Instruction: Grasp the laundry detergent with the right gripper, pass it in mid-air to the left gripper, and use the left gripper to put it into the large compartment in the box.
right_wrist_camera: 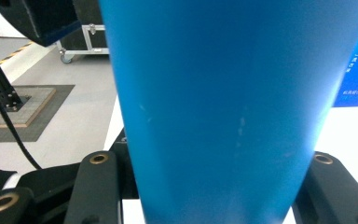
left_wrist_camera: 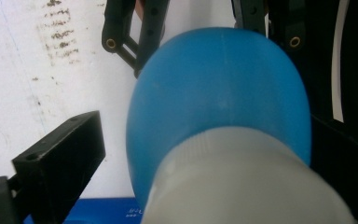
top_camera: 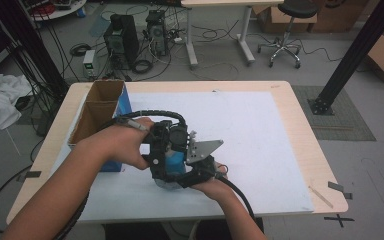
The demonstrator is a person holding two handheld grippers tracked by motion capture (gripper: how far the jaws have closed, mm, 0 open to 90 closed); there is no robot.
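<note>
**A:** High view first: what do you have in hand?

**B:** I have a blue bottle (top_camera: 174,161) between my two grippers, over the white mat (top_camera: 260,140), a little nearer the table's (top_camera: 307,150) front edge than its middle. In the left gripper view the bottle (left_wrist_camera: 219,93) has a rounded blue body and a whitish, ribbed cap (left_wrist_camera: 242,182) pointing at the camera.

**A:** Which claw has it?

**B:** The right gripper (top_camera: 187,176). In the right gripper view the blue body (right_wrist_camera: 223,107) stands between my two black jaws and touches both, so that claw is clenched on the bottle.

**A:** And the left?

**B:** The left gripper (top_camera: 167,142) sits around the cap end. Its one black jaw that I can see stands off to the side of the bottle with bare mat (left_wrist_camera: 51,70) between them, so I read it as released. I can't make out its other jaw.

**A:** What lies around it?

**B:** An open cardboard box (top_camera: 97,112) with a blue side stands at the table's left edge, just beside my left hand (top_camera: 117,142). My right hand (top_camera: 215,187) is near the front edge.
</note>
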